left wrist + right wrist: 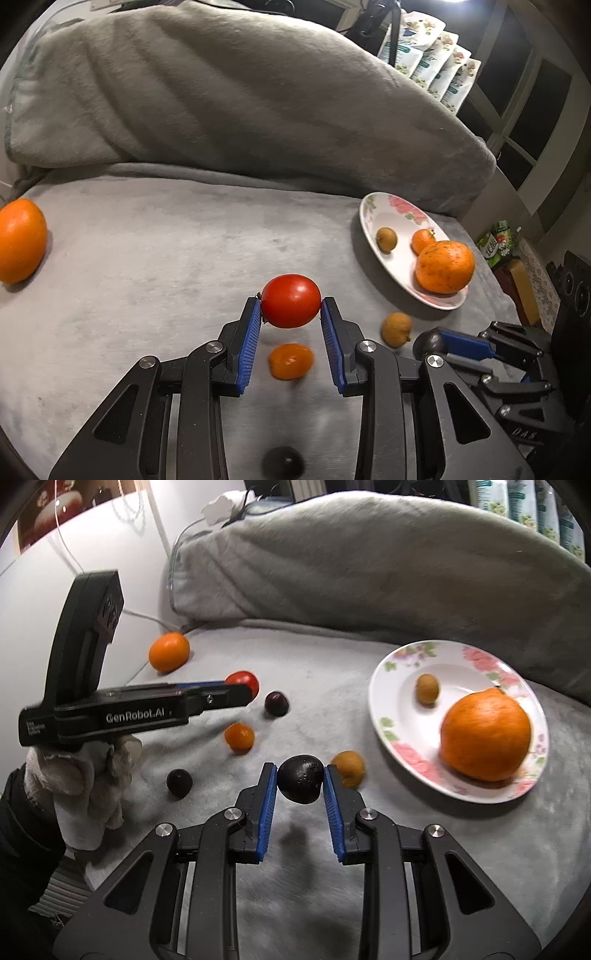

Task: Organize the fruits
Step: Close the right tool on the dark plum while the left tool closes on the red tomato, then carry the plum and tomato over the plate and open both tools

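My left gripper (291,308) is shut on a red tomato (291,301) and holds it above the grey blanket; from the right wrist view the tomato (244,681) shows at the left gripper's tip. My right gripper (300,781) is shut on a dark plum (301,778). A floral plate (402,716) at the right holds a big orange (485,734) and a small brown fruit (427,689); the left wrist view also shows a small orange fruit (423,240) on it.
Loose on the blanket: an orange (169,652) at the far left, a small orange fruit (239,736), two dark plums (276,703) (179,782), a brown fruit (349,768). A folded grey blanket (369,561) rises behind.
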The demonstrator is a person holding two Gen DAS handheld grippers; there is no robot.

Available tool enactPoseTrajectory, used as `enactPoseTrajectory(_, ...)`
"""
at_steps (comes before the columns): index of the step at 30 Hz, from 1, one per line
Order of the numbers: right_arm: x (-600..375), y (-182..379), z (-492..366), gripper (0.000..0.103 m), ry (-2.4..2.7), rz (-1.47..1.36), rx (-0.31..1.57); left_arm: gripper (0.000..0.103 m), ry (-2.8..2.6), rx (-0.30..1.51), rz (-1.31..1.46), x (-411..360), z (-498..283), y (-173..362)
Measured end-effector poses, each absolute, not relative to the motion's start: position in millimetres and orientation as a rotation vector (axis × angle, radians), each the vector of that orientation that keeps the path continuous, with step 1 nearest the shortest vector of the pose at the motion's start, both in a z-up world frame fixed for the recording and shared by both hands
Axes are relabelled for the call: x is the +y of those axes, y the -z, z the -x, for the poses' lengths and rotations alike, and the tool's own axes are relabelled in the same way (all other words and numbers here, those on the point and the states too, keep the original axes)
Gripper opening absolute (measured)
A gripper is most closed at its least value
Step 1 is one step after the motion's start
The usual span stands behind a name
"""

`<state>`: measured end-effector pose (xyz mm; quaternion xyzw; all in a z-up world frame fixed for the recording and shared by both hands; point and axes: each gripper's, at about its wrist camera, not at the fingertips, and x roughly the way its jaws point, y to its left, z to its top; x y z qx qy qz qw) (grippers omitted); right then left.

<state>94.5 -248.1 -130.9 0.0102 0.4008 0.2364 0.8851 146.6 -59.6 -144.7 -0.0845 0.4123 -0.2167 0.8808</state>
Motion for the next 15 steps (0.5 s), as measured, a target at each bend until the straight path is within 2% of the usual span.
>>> enactPoseTrajectory(15, -298, 93, -103, 0.027, -0.426, -0.072, 0.743, 0.032, 0.522, 0.839, 0.147, -101, -142, 130)
